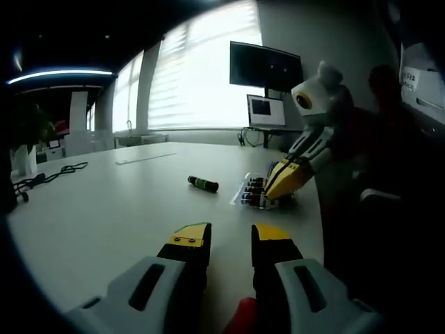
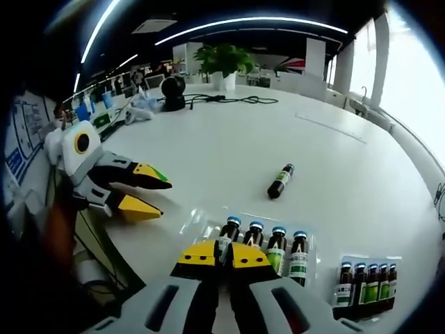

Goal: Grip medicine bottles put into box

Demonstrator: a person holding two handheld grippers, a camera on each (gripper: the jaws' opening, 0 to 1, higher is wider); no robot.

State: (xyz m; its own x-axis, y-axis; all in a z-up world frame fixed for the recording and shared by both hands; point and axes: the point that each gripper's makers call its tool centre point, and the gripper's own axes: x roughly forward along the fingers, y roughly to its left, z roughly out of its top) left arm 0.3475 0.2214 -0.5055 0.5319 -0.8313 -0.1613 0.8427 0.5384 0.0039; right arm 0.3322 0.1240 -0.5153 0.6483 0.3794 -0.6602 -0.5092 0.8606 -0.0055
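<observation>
In the right gripper view, my right gripper (image 2: pixel 224 254) is closed around the leftmost medicine bottle (image 2: pixel 228 233), a dark one with a blue cap. That bottle stands with three others in a clear plastic tray (image 2: pixel 198 221). A box (image 2: pixel 365 282) with several more bottles sits to the right. One loose bottle (image 2: pixel 280 181) lies on the white table beyond. My left gripper (image 2: pixel 165 196) hovers open at the left. In the left gripper view, my left gripper (image 1: pixel 231 236) is open and holds nothing. There the right gripper (image 1: pixel 272 193) dips into the tray (image 1: pixel 252 191), past the loose bottle (image 1: pixel 203 184).
The white table (image 1: pixel 104 209) stretches far to the left. Black cables (image 1: pixel 49 175) lie at its far left. Monitors (image 1: pixel 266 66) stand behind it by the window. A potted plant (image 2: pixel 224 62) and a dark round device (image 2: pixel 174 92) sit at the table's far end.
</observation>
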